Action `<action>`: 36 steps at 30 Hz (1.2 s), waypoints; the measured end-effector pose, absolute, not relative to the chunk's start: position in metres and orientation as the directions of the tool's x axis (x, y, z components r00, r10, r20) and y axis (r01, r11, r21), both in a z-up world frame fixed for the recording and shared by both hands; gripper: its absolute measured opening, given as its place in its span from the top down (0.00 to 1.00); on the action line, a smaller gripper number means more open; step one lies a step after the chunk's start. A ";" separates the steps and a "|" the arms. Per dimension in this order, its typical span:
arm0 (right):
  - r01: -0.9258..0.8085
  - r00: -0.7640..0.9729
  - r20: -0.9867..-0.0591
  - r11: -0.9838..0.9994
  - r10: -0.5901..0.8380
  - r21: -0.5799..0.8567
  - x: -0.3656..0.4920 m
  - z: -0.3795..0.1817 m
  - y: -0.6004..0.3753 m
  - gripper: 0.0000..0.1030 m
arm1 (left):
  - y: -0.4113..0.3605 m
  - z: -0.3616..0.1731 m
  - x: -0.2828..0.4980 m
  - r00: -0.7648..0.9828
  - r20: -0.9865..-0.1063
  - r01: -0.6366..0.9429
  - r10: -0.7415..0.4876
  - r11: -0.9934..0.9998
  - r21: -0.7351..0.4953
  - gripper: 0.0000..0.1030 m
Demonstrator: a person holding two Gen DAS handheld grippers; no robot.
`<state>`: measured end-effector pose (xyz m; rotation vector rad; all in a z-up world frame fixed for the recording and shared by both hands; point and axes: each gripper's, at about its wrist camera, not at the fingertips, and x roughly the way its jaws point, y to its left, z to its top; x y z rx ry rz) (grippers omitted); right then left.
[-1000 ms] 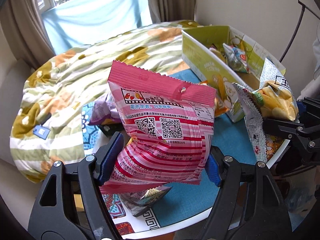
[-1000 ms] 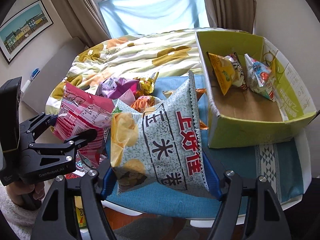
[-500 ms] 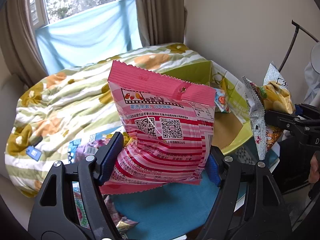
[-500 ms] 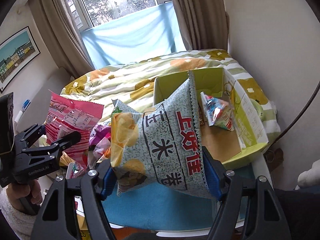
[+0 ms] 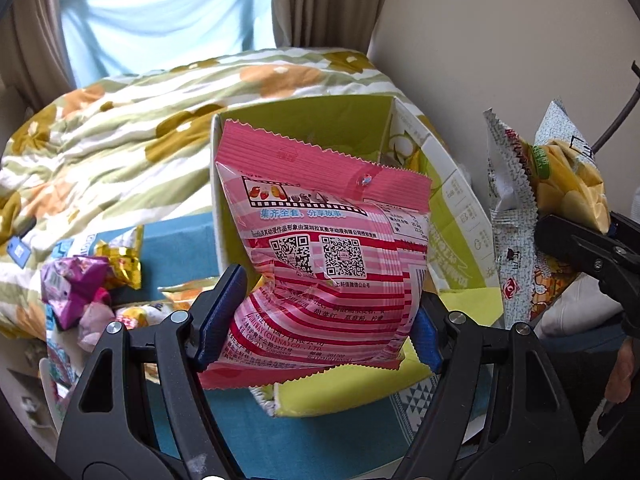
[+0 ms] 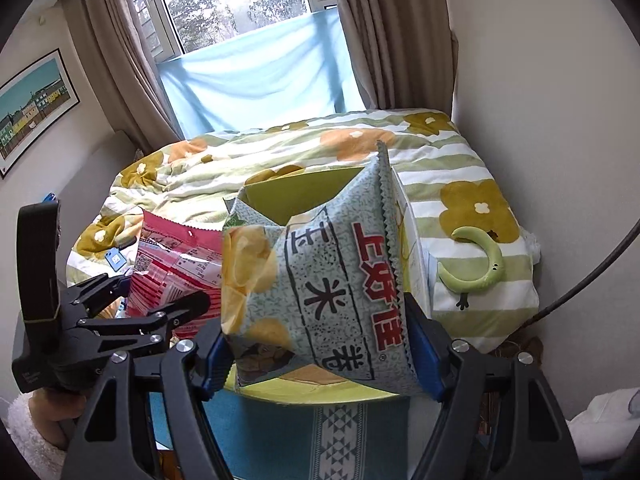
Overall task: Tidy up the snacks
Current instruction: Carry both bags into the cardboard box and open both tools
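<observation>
Pink foil fills the left wrist view: the pink snack bag (image 5: 324,256) stands upright between the blue pads of the left gripper (image 5: 316,320), which press into its lower sides and crease it, the jaws about half apart and closed on the bag. It hangs in front of and above the green cardboard box (image 5: 444,216), whose open top shows behind the bag's serrated upper edge. In the right wrist view, the grey-green chip bag (image 6: 332,292), printed with red and black characters and pictures of yellow chips, sits tilted between the pads of the right gripper (image 6: 320,348), likewise about half apart and squeezing the bag's sides. That bag covers most of the box (image 6: 288,196), so what lies inside cannot be seen.

Each gripper appears in the other's view: the right one with its chip bag at the right edge of the left view, the left one with the pink bag at the left of the right view, held by a hand (image 6: 60,412) in a fluffy white sleeve. The box rests on a blue cloth (image 5: 328,432) over a table. Loose snacks (image 5: 80,284), purple, gold and yellow, lie in a heap on the cloth left of the box. A floral quilt (image 6: 360,148) covers the bed behind, and a green crescent toy (image 6: 480,268) lies on it beside the box.
</observation>
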<state>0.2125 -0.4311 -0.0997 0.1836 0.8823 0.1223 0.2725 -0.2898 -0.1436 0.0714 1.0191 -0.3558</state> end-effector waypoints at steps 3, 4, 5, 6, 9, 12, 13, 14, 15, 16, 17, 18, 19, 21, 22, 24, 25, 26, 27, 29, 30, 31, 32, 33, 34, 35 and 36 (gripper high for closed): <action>-0.057 0.599 -0.770 0.971 0.219 0.232 0.224 -0.110 -0.445 0.32 | -0.302 -0.159 0.282 0.449 -0.865 0.289 -0.224 0.952 -0.097 0.28; -0.065 0.590 -0.775 0.970 0.225 0.232 0.228 -0.114 -0.447 0.32 | -0.305 -0.162 0.284 0.446 -0.869 0.281 -0.211 0.956 -0.088 0.23; -0.073 0.580 -0.781 0.969 0.232 0.234 0.232 -0.117 -0.449 0.32 | -0.306 -0.163 0.285 0.451 -0.869 0.278 -0.203 0.957 -0.080 0.21; -0.078 0.569 -0.786 0.968 0.240 0.239 0.235 -0.122 -0.451 0.32 | -0.309 -0.163 0.286 0.457 -0.869 0.275 -0.190 0.959 -0.065 0.14; -0.087 0.543 -0.797 0.962 0.264 0.259 0.242 -0.131 -0.455 0.32 | -0.310 -0.162 0.284 0.480 -0.864 0.271 -0.154 0.962 -0.021 0.03; -0.086 0.531 -0.805 0.962 0.265 0.260 0.247 -0.137 -0.458 0.32 | -0.301 -0.162 0.279 0.491 -0.863 0.248 -0.118 0.969 0.008 0.03; -0.085 0.528 -0.805 0.960 0.270 0.266 0.249 -0.139 -0.458 0.32 | -0.296 -0.162 0.277 0.493 -0.863 0.237 -0.115 0.972 0.006 0.03; -0.086 0.525 -0.805 0.958 0.276 0.272 0.250 -0.140 -0.459 0.32 | -0.291 -0.161 0.274 0.493 -0.862 0.222 -0.114 0.975 -0.002 0.03; -0.087 0.521 -0.807 0.958 0.278 0.274 0.251 -0.140 -0.459 0.32 | -0.286 -0.160 0.272 0.494 -0.861 0.208 -0.116 0.978 -0.013 0.03; -0.088 0.515 -0.812 0.959 0.276 0.270 0.252 -0.142 -0.458 0.32 | -0.281 -0.159 0.270 0.495 -0.861 0.193 -0.120 0.981 -0.026 0.03; -0.093 0.508 -0.817 0.960 0.275 0.265 0.252 -0.143 -0.458 0.32 | -0.274 -0.157 0.269 0.496 -0.859 0.180 -0.125 0.983 -0.039 0.03; -0.100 0.500 -0.821 0.960 0.277 0.263 0.254 -0.144 -0.458 0.32 | -0.269 -0.155 0.268 0.499 -0.857 0.170 -0.128 0.984 -0.048 0.03; -0.108 0.496 -0.823 0.960 0.277 0.259 0.255 -0.144 -0.456 0.32 | -0.264 -0.153 0.266 0.505 -0.854 0.160 -0.125 0.986 -0.050 0.03; -0.120 0.489 -0.828 0.962 0.273 0.246 0.258 -0.147 -0.454 0.32 | -0.259 -0.148 0.262 0.521 -0.846 0.143 -0.115 0.989 -0.046 0.03; -0.125 0.484 -0.832 0.962 0.272 0.241 0.261 -0.148 -0.451 0.32 | -0.255 -0.147 0.261 0.528 -0.842 0.132 -0.110 0.990 -0.046 0.03; -0.136 0.473 -0.837 0.961 0.276 0.240 0.266 -0.154 -0.446 0.32 | -0.247 -0.146 0.260 0.529 -0.841 0.117 -0.112 0.991 -0.058 0.03; -0.143 0.463 -0.841 0.961 0.278 0.239 0.269 -0.157 -0.442 0.32 | -0.244 -0.146 0.260 0.527 -0.842 0.110 -0.112 0.992 -0.063 0.03; -0.150 0.451 -0.848 0.960 0.279 0.236 0.272 -0.160 -0.437 0.31 | -0.243 -0.146 0.260 0.528 -0.843 0.105 -0.108 0.993 -0.062 0.03; -0.160 0.438 -0.854 0.960 0.279 0.232 0.275 -0.163 -0.433 0.31 | -0.241 -0.146 0.260 0.528 -0.843 0.101 -0.100 0.993 -0.055 0.03; -0.185 0.425 -0.860 0.957 0.281 0.222 0.278 -0.168 -0.423 0.31 | -0.239 -0.148 0.259 0.526 -0.846 0.091 -0.082 0.995 -0.039 0.03; -0.197 0.419 -0.863 0.956 0.282 0.217 0.278 -0.170 -0.420 0.31 | -0.237 -0.149 0.258 0.527 -0.847 0.086 -0.076 0.996 -0.036 0.03; -0.204 0.414 -0.865 0.955 0.282 0.214 0.279 -0.172 -0.416 0.31 | -0.235 -0.150 0.257 0.528 -0.846 0.080 -0.071 0.996 -0.034 0.03; -0.206 0.413 -0.865 0.955 0.283 0.214 0.279 -0.175 -0.414 0.30 | -0.234 -0.151 0.256 0.529 -0.846 0.073 -0.067 0.997 -0.033 0.03; -0.202 0.414 -0.865 0.955 0.284 0.216 0.278 -0.177 -0.412 0.27 | -0.233 -0.152 0.255 0.528 -0.847 0.068 -0.065 0.997 -0.034 0.03; -0.197 0.415 -0.865 0.956 0.281 0.216 0.278 -0.179 -0.411 0.18 | -0.232 -0.153 0.254 0.526 -0.848 0.065 -0.065 0.997 -0.036 0.03; -0.191 0.419 -0.865 0.958 0.277 0.214 0.277 -0.181 -0.411 0.15 | -0.231 -0.155 0.253 0.524 -0.849 0.065 -0.067 0.997 -0.039 0.03; -0.184 0.424 -0.865 0.961 0.269 0.208 0.276 -0.183 -0.411 0.14 | -0.231 -0.156 0.252 0.522 -0.850 0.064 -0.068 0.997 -0.040 0.03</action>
